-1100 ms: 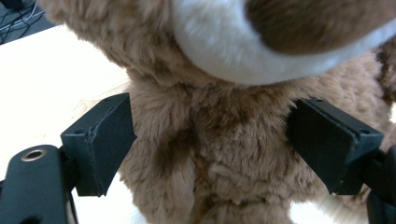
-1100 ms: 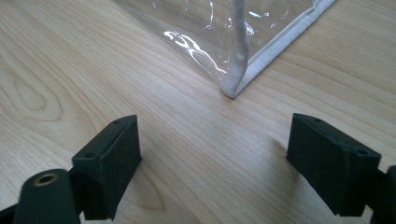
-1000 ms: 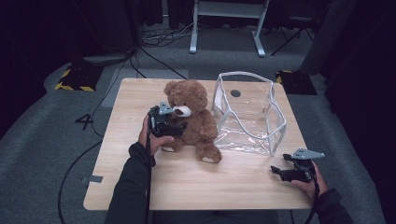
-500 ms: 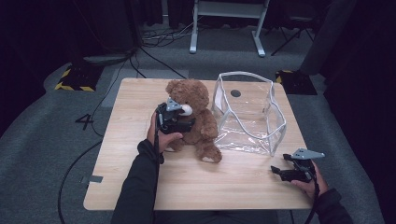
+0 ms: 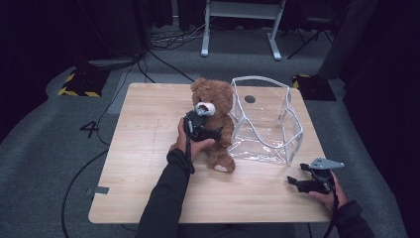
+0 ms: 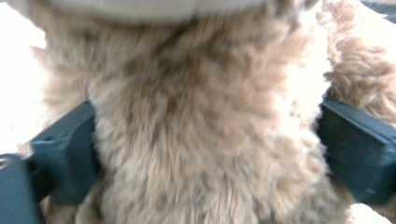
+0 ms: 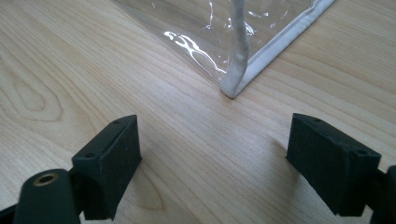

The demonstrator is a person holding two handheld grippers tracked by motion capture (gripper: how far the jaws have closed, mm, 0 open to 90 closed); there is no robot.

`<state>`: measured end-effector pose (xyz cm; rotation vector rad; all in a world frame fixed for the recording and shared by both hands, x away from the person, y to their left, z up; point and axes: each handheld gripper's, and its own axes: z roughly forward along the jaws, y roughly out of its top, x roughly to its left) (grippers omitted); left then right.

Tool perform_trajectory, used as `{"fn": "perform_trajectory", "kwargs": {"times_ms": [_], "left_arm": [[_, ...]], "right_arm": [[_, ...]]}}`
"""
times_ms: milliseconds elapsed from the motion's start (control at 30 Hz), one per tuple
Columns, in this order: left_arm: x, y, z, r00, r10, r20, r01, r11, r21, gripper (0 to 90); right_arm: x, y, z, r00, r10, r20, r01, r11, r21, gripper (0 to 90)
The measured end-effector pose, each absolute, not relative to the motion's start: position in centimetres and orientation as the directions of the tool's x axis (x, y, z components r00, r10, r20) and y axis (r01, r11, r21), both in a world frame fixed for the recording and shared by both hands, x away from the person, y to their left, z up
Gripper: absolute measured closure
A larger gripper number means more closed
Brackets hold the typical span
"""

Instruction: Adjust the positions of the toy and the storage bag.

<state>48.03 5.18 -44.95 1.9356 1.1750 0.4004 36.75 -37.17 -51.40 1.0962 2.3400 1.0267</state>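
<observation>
**Left gripper closes in on the teddy bear's body**

Since the earlier frames the left gripper has pushed forward from the bear's flank onto its chest, while the right gripper has not shifted. The brown teddy bear sits upright near the middle of the wooden table, its back just beside the clear plastic bag. In the left gripper view the two black jaws stand on either side of the bear's furry torso, pressing against the fur, so the gripper is grasping the bear around its body. The bag stands open to the right of the bear, with white piping along its edges. At the table's right front corner, the right gripper rests low with its jaws spread wide and nothing between them; the right gripper view shows the bag's near corner ahead of it, apart from the jaws.
</observation>
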Motion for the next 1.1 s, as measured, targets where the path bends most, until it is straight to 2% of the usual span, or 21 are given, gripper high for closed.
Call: {"fn": "perform_trajectory", "kwargs": {"times_ms": [233,533,667,800,1033,1067,1100], "left_arm": [[47.8,4.6,-45.0,0.541,0.839,-0.055,0.575,-0.322,0.752,29.4],[47.1,5.4,-44.8,0.562,0.827,-0.033,0.542,-0.338,0.769,52.5],[46.7,6.2,-44.7,0.580,0.813,-0.044,0.525,-0.332,0.783,57.3],[46.3,7.2,-44.6,0.592,0.803,-0.063,0.519,-0.321,0.792,58.2],[45.1,8.9,-44.6,0.612,0.788,-0.060,0.501,-0.327,0.801,58.5],[44.8,9.3,-44.6,0.614,0.788,-0.053,0.496,-0.332,0.802,58.6],[44.5,9.9,-44.6,0.616,0.787,-0.046,0.491,-0.337,0.803,58.6]], "right_arm": [[36.8,-37.2,-51.4,-0.635,0.772,-0.016,0.511,0.435,0.741,17.1],[36.8,-37.2,-51.4,-0.637,0.770,-0.018,0.510,0.439,0.740,18.3],[36.8,-37.6,-50.9,-0.613,0.790,-0.018,0.497,0.403,0.769,22.8],[37.2,-38.1,-49.4,-0.616,0.788,-0.008,0.447,0.358,0.820,23.2],[39.0,-37.8,-47.4,-0.656,0.754,-0.031,0.380,0.366,0.849,23.9],[39.6,-37.3,-46.9,-0.675,0.737,-0.033,0.363,0.371,0.855,32.5],[39.7,-37.0,-46.8,-0.677,0.734,-0.049,0.348,0.379,0.857,36.6]]}}
